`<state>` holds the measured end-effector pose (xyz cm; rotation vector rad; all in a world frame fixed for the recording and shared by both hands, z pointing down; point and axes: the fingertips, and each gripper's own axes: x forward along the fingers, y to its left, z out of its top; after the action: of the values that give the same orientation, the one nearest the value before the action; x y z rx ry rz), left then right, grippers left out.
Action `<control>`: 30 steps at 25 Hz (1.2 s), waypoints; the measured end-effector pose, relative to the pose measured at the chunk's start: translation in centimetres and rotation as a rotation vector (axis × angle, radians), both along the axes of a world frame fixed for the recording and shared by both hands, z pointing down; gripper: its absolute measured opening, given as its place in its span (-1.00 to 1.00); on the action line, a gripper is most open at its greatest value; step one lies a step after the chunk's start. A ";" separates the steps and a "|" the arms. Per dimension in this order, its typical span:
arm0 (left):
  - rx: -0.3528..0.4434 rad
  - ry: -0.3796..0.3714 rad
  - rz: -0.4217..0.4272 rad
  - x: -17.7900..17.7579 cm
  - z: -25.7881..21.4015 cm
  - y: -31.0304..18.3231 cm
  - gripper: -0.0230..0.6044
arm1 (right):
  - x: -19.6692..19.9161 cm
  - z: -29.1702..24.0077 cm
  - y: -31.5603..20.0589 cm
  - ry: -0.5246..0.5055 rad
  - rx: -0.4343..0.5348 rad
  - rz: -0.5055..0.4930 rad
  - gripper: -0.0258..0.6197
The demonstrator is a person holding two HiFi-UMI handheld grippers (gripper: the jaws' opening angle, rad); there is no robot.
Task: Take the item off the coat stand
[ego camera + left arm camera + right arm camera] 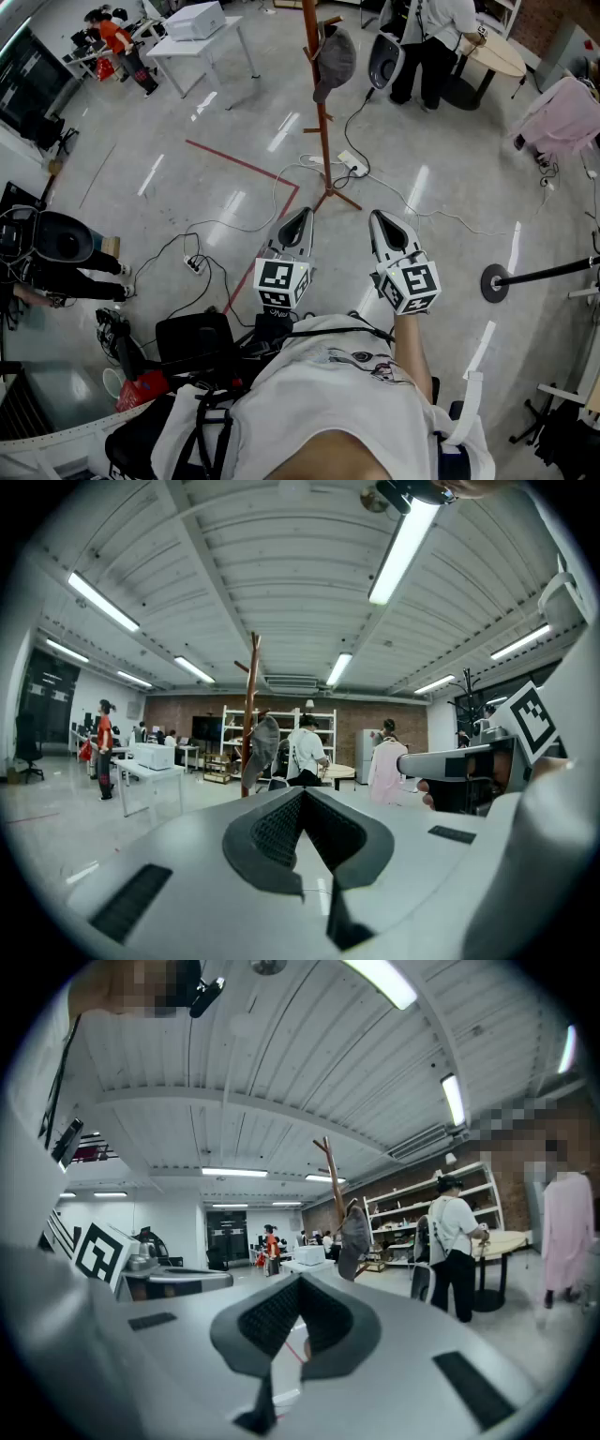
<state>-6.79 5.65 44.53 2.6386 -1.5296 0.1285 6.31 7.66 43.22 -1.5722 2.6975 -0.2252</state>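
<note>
Head view: coat stand (322, 112) is at the far end of the floor, centre frame. The grey cap (334, 58) hangs on a peg on its right side, near the top. Left gripper (302, 216) and right gripper (379, 217) are side by side near the person's body, both aimed at the stand and well apart from it. Cables (281, 183) and a red tape line (246, 163) lie on the floor between them and the stand's base.

Left gripper view: jaws together at the tips, nothing between them (304, 794). Stand (252, 714) is far ahead, just left of the jaw line, with the cap (263, 747) draped on its right side.

Right gripper view: jaws together and empty (298, 1283). Stand (331, 1171) and cap (355, 1232) are far ahead, slightly right of the jaws. A person in a white top (454, 1232) stands further right.

Status: nothing done yet, cap still on its peg, no contact. My read of what's left is the whole job: close the gap to the stand, open one gripper, clamp the cap and lift it clear of the peg. The floor cables look like a trip risk on the way.
</note>
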 end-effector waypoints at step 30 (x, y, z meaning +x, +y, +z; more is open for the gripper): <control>0.011 0.016 -0.113 4.1 0.5 -5.4 -0.91 | 3.3 0.1 -6.2 -0.021 0.023 -0.004 -0.91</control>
<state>-2.71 0.27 45.00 2.5471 -1.6739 0.0913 9.60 1.44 43.30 -1.5497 2.6773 -0.2086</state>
